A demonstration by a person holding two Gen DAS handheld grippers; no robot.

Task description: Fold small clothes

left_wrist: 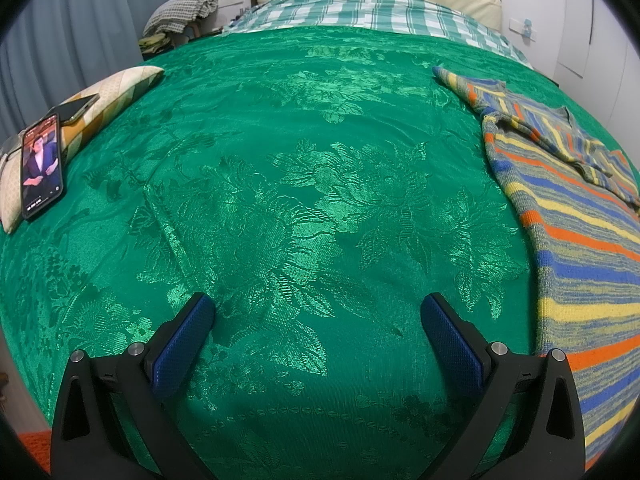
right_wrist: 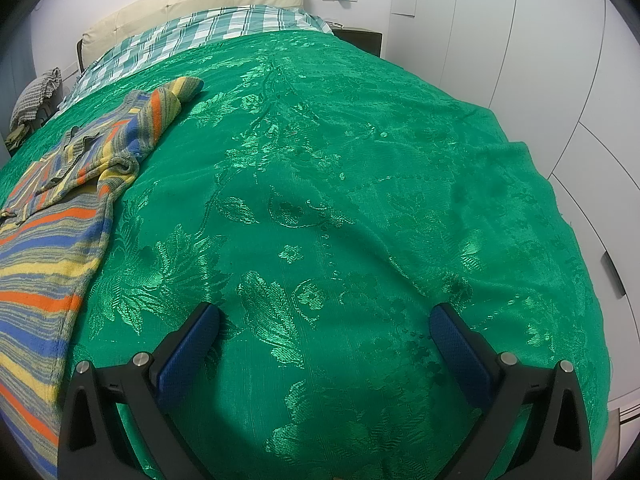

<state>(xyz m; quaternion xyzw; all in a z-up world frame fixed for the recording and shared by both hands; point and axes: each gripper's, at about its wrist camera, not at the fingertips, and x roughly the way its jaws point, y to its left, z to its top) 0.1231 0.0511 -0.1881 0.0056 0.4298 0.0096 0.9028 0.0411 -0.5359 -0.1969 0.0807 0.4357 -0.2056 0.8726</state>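
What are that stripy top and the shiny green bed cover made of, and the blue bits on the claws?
The stripy top looks like knitted wool or acrylic: fuzzy, matte, with ribbed rows. The green bed cover seems a woven jacquard, perhaps satin-like synthetic: glossy flowers catch the light on a duller ground. The blue pads look like textured rubber or plastic, dotted all over for grip; which one I can't tell.

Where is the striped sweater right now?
The striped sweater lies on the green bedspread between the two open grippers: right edge of the left wrist view, left edge of the right wrist view, neither gripper touching it.
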